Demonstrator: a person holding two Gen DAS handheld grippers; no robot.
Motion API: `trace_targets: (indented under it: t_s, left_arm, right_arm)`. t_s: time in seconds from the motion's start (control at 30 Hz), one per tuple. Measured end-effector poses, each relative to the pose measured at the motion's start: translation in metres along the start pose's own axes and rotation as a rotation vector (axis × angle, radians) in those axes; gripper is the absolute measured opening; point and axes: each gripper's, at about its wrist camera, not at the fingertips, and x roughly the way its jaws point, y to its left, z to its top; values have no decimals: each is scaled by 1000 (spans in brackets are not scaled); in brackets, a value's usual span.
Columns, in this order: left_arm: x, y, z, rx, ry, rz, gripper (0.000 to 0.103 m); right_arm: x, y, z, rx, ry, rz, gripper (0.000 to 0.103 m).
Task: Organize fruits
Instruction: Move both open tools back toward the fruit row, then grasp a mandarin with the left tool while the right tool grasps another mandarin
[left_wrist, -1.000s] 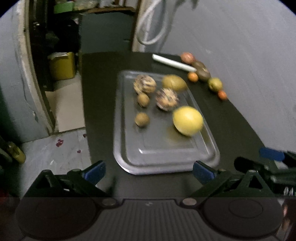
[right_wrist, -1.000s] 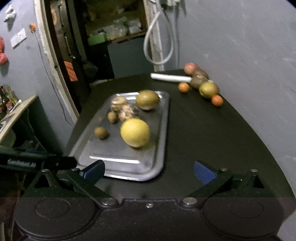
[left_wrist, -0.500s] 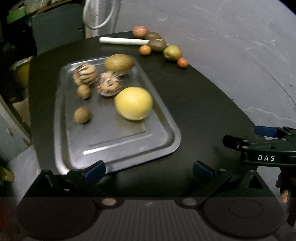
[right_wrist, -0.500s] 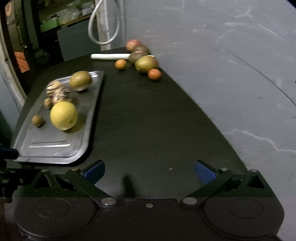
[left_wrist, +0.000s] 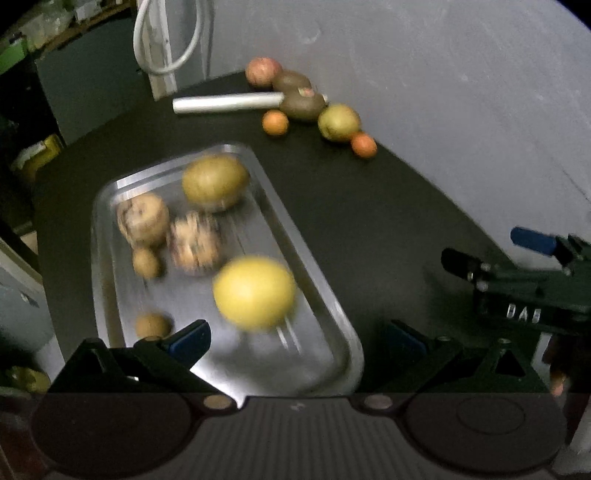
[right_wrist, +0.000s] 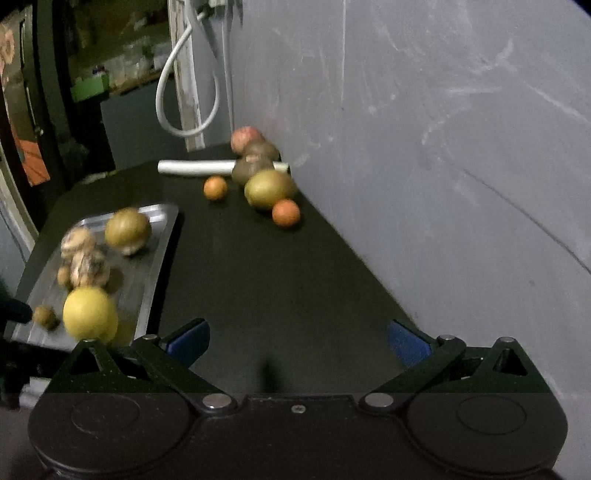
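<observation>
A metal tray (left_wrist: 325, 291) (right_wrist: 157, 243) on a black table holds a big yellow fruit (left_wrist: 255, 291) (right_wrist: 89, 313), a green-brown fruit (left_wrist: 215, 181) (right_wrist: 127, 230), two mottled fruits and two small brown ones. Loose fruits lie by the wall: a green apple (left_wrist: 338, 122) (right_wrist: 269, 188), two small oranges (left_wrist: 275, 123) (left_wrist: 364, 145), two brown fruits (left_wrist: 302, 104) and a red one (left_wrist: 263, 71). My left gripper (left_wrist: 295, 341) is open and empty over the tray's near end. My right gripper (right_wrist: 297, 339) is open and empty over bare table; it also shows in the left wrist view (left_wrist: 517, 277).
A white tube (left_wrist: 227, 103) (right_wrist: 195, 167) lies at the table's far end beside the loose fruits. A grey wall (right_wrist: 443, 147) runs along the table's right edge. A white cable loop (right_wrist: 184, 92) hangs at the back. The floor drops off left of the table.
Both grippers have moved forward and turned right; the loose fruits by the wall are nearer and more central. The left gripper now hangs over the tray's near end. Both stay open.
</observation>
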Motion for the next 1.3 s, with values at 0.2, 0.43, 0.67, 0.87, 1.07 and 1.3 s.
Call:
trace_targets:
  t_s: [0.2, 0.43, 0.67, 0.87, 1.07, 1.3]
  left_arm:
    - [20, 13, 54, -5, -90, 40, 102]
    - [69, 19, 115, 52, -140, 40, 102]
    - [116, 17, 162, 137, -157, 83, 102]
    - [150, 16, 175, 228, -158, 143, 100]
    - [167, 12, 182, 262, -176, 114, 93]
    - [182, 11, 187, 268, -161, 69, 68]
  right_arm:
    - [37, 4, 25, -30, -22, 59, 102]
    - [86, 6, 54, -50, -37, 93, 101]
    - [125, 5, 76, -7, -42, 102, 95]
    - [151, 7, 82, 1, -17, 107, 84]
    - [163, 6, 82, 8, -8, 111, 68]
    - [172, 5, 85, 3, 5, 105, 49]
